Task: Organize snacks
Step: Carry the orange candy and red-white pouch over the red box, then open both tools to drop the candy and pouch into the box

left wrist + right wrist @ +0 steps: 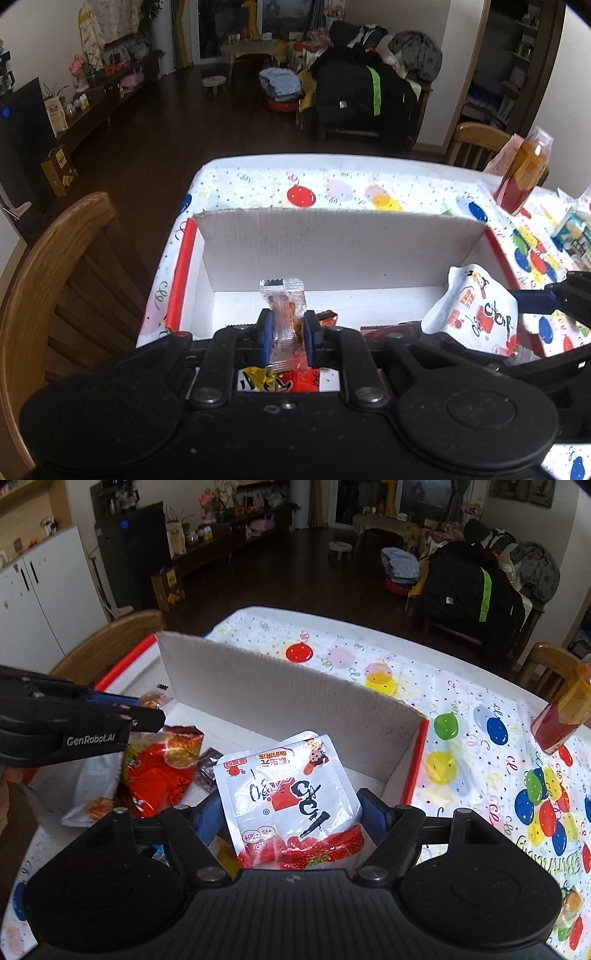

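Left gripper (288, 330): fingers clenched on a small clear-wrapped snack (283, 314), held above the floor of the white cardboard box (332, 251). Centre: a red snack bag (159, 771) lies inside the box beside smaller wrappers. Right gripper (291, 808): blue fingers (373, 812) grasping a white pouch with strawberry print (291, 797) over the box's right portion. Far right: a bottle of amber liquid (524, 170) stands on the balloon-patterned tabletop (351, 184).

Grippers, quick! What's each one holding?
Left gripper: closed on a small clear snack packet.
Right gripper: closed on a white strawberry pouch.
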A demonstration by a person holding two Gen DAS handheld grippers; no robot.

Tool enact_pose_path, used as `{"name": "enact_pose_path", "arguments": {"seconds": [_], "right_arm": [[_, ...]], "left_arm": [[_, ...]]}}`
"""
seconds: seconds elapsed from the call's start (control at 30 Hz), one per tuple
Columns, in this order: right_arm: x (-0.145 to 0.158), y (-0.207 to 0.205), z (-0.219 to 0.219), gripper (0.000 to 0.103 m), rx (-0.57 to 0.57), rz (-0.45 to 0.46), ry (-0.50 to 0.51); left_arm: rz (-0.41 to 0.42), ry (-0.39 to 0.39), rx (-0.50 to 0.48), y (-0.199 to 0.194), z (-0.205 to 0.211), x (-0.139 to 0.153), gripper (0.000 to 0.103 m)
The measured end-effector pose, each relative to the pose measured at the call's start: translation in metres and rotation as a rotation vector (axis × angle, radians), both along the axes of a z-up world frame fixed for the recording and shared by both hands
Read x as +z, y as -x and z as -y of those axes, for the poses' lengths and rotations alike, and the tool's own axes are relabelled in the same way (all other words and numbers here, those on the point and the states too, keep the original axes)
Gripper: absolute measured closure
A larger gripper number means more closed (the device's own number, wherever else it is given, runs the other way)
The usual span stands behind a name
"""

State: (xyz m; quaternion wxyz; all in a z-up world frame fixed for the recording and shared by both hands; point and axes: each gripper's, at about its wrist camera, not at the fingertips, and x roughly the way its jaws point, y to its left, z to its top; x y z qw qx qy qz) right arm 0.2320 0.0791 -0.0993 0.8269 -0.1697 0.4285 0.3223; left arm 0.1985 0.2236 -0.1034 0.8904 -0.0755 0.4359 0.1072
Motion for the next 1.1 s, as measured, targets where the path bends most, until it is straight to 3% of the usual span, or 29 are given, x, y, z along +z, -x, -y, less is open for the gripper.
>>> {"name": "enact_pose_path", "arguments": {"seconds": [0.53, 1.1], "right_arm": [[-0.016, 0.001, -0.015, 0.027, 0.042, -0.018, 0.041], [0.002, 0.012, 0.006, 0.027, 0.045, 0.008, -0.008]], "left_arm": [[-0.047, 0.014, -0.006, -0.012, 0.0, -0.016, 0.087], [-0.019, 0.007, 0.004, 0.003, 0.009, -0.005, 0.061]]}}
